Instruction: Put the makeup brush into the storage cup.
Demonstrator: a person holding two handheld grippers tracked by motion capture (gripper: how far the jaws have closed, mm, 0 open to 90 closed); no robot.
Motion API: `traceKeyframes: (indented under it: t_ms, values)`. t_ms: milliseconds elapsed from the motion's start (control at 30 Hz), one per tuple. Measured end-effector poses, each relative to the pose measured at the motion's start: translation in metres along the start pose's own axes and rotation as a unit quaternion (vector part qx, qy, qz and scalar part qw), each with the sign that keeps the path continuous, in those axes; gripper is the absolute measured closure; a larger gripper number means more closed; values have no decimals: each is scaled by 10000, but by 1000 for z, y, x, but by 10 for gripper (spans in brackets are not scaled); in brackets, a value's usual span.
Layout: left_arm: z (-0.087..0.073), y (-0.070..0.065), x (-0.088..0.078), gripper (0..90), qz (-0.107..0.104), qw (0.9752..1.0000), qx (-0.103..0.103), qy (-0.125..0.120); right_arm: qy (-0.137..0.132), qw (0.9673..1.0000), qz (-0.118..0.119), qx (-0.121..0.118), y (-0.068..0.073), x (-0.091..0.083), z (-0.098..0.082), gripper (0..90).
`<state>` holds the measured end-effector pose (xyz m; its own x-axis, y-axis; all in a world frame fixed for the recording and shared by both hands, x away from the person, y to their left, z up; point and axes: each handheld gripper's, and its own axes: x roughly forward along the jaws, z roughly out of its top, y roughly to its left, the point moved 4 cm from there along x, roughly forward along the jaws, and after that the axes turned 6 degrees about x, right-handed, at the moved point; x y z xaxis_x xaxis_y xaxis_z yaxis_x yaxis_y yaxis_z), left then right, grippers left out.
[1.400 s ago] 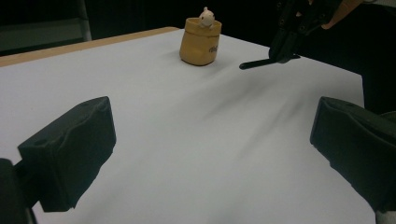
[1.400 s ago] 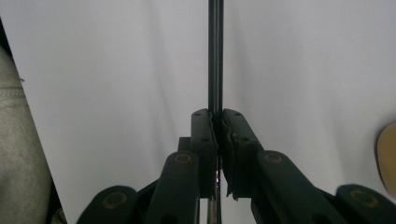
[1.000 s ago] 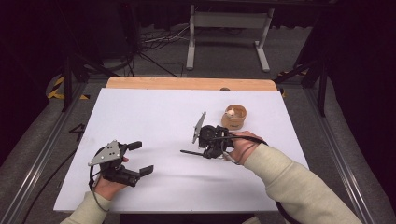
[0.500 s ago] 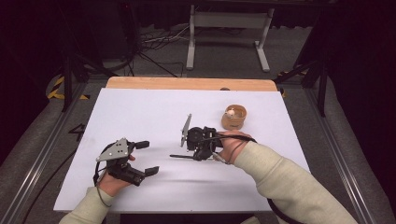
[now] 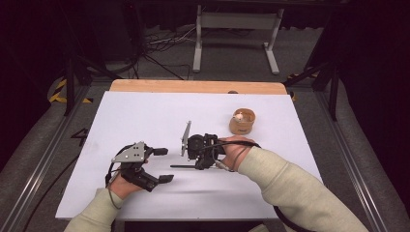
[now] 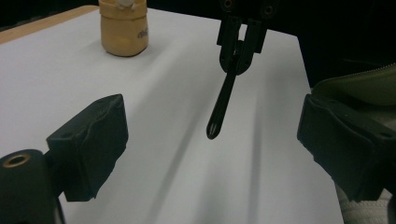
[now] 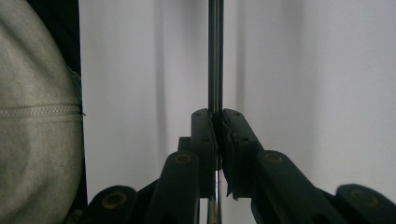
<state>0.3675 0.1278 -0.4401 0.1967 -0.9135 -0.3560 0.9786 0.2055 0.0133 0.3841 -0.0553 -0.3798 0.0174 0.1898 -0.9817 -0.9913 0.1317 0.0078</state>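
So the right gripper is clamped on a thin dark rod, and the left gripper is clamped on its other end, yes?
Not quite. The right gripper is clamped on the thin dark rod, but the left gripper holds nothing: its jaws stand open with the rod's tip in the air well beyond them. The left gripper view shows this.

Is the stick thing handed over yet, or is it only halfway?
Halfway. Done: the right tool has clamped the thin dark rod and lifted it off the table. In hand: it points toward the left tool, whose jaws are open, just narrowing. Left: grabbing it.
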Motion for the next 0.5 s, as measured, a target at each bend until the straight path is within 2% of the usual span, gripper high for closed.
traceKeyframes:
  t_ms: [233, 367, 500]
  values:
    - [1, 3, 9, 142, -111, 9998, 59, 125, 11, 10000, 5, -5, 0, 0, 1, 837]
    - [3, 1, 14, 212, -208, 9995, 128, 193, 29, 10000, 23, -22, 1, 0, 0, 837]
    - [2, 2, 18, 299, -472, 9984, 179, 268, 55, 10000, 37, -22, 0, 1, 0, 837]
